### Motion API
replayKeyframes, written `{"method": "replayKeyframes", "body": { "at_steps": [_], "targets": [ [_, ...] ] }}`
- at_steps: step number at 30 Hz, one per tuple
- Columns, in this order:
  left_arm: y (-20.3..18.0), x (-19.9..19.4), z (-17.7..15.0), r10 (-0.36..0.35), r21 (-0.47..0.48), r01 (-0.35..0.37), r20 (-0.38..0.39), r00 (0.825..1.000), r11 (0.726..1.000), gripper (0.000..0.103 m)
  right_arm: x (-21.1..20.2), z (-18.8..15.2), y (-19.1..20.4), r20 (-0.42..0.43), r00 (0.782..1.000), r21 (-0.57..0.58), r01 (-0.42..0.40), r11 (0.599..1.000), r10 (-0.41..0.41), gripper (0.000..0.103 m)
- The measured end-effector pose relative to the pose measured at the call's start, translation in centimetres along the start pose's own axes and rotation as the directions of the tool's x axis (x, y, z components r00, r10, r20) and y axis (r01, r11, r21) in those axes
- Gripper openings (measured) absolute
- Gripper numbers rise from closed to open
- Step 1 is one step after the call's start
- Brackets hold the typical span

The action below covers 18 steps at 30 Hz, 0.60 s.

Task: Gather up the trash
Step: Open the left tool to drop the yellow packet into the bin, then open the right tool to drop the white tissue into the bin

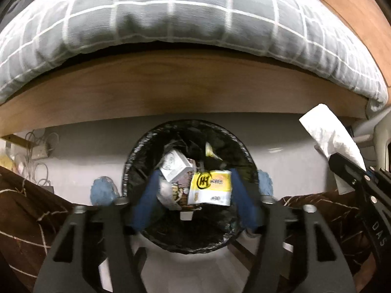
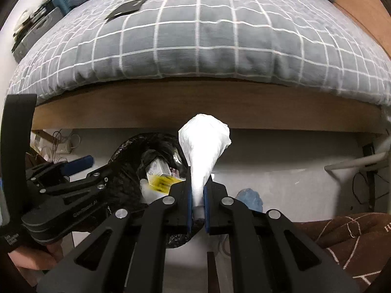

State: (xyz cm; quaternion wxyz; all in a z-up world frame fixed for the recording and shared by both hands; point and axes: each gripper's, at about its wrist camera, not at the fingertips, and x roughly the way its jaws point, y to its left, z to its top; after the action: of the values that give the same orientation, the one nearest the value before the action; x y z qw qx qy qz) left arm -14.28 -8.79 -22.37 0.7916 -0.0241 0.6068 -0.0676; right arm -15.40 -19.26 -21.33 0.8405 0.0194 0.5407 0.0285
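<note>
A round trash bin [image 1: 136, 151] with a black liner stands on the pale floor below the bed. It holds a grey-white box [image 1: 173, 166] and a yellow and white packet [image 1: 211, 188]. My left gripper [image 1: 194, 178] hangs open right above the bin's mouth. The packet lies below its blue fingers [image 1: 151, 190], free of the pads. To the right, my right gripper [image 2: 197, 190] is shut on a crumpled white tissue [image 2: 205, 146], which sticks up beyond the fingertips beside the bin [image 2: 122, 156]. The left wrist view shows the tissue [image 1: 327, 131] at its right edge.
A bed with a grey checked cover [image 2: 195, 36] and a wooden side board [image 1: 171, 90] overhangs the bin. Brown blanket folds [image 1: 29, 210] lie on both sides. Blue shoe-like things [image 1: 102, 190] flank the bin. Cables and a power strip [image 1: 39, 151] sit far left.
</note>
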Motion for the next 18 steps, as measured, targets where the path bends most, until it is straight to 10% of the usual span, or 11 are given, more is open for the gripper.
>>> {"method": "replayKeyframes", "body": {
  "at_steps": [11, 18],
  "targets": [
    [5.6, -3.1, 0.3, 0.075, -0.093, -0.07, 0.058, 0.995, 0.993, 0.097, 1.7, 0.8, 3.5, -0.033, 0.997, -0.024, -0.074, 0.997, 0.073, 0.007],
    [8.4, -4.1, -0.4, 0.114, -0.132, -0.104, 0.068, 0.991, 0.986, 0.097, 3.4, 0.6, 6.3, -0.082, 0.992, -0.071, -0.098, 0.993, 0.093, 0.007]
  ]
}}
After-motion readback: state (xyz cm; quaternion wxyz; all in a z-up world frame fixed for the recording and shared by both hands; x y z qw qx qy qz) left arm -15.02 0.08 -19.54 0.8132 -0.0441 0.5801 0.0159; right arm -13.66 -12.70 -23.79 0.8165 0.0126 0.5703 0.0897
